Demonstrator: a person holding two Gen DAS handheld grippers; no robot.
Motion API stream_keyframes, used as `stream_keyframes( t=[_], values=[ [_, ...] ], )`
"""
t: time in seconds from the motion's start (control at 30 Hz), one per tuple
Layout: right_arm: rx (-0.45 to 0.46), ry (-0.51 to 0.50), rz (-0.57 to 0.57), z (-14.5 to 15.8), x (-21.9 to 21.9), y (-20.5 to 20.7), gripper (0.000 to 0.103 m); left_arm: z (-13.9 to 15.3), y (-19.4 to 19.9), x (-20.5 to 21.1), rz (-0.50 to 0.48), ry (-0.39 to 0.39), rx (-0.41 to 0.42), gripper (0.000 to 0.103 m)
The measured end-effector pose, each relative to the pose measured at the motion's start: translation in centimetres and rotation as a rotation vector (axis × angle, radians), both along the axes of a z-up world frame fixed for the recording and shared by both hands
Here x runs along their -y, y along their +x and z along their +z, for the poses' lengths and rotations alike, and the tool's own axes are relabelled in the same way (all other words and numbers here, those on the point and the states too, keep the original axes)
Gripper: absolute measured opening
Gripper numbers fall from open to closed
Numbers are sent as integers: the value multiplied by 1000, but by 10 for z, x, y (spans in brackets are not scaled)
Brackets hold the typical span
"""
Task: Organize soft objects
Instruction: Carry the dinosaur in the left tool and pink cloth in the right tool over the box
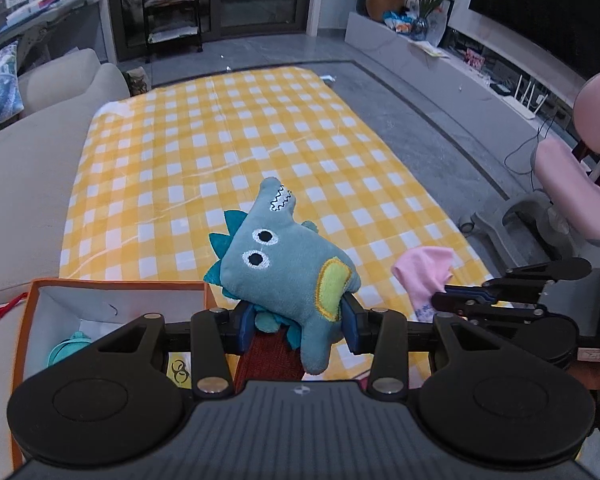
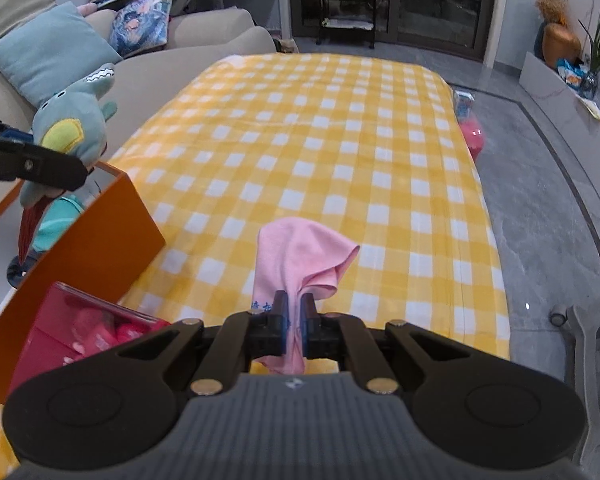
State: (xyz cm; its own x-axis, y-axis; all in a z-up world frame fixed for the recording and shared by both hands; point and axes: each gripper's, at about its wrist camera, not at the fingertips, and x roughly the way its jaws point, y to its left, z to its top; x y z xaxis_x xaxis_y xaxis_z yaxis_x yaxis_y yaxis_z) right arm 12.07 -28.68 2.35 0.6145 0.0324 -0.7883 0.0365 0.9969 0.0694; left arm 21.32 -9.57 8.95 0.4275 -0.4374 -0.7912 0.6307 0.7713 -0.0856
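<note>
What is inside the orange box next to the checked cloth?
The orange box has white inner walls, and a teal soft item lies at the bottom. The left gripper, shut on the blue plush toy, blocks the rest of the interior.

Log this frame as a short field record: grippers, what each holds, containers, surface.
left gripper: shut on teal plush toy, lifted off the cloth
right gripper: shut on pink cloth, hanging from the jaws
orange box: open, left of the plush, something teal inside
red container: beside the orange box, pink items inside
surface: yellow checked cloth
</note>
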Motion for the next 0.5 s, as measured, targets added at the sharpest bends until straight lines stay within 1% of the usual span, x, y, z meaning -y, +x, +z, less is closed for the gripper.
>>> stream_keyframes(
  t=[0.1,0.27,0.43,0.5],
  values=[
    [19,-1,4,9,-4,0,3,7,-6,-7,15,-23,1,48],
    [52,0,25,23,-19,2,3,15,-14,-22,45,-28,20,48],
    [77,-4,64,33,-41,4,3,18,-20,-49,96,-54,23,48],
    [82,-8,81,35,-50,6,3,17,-23,-63,127,-78,19,48]
  ],
)
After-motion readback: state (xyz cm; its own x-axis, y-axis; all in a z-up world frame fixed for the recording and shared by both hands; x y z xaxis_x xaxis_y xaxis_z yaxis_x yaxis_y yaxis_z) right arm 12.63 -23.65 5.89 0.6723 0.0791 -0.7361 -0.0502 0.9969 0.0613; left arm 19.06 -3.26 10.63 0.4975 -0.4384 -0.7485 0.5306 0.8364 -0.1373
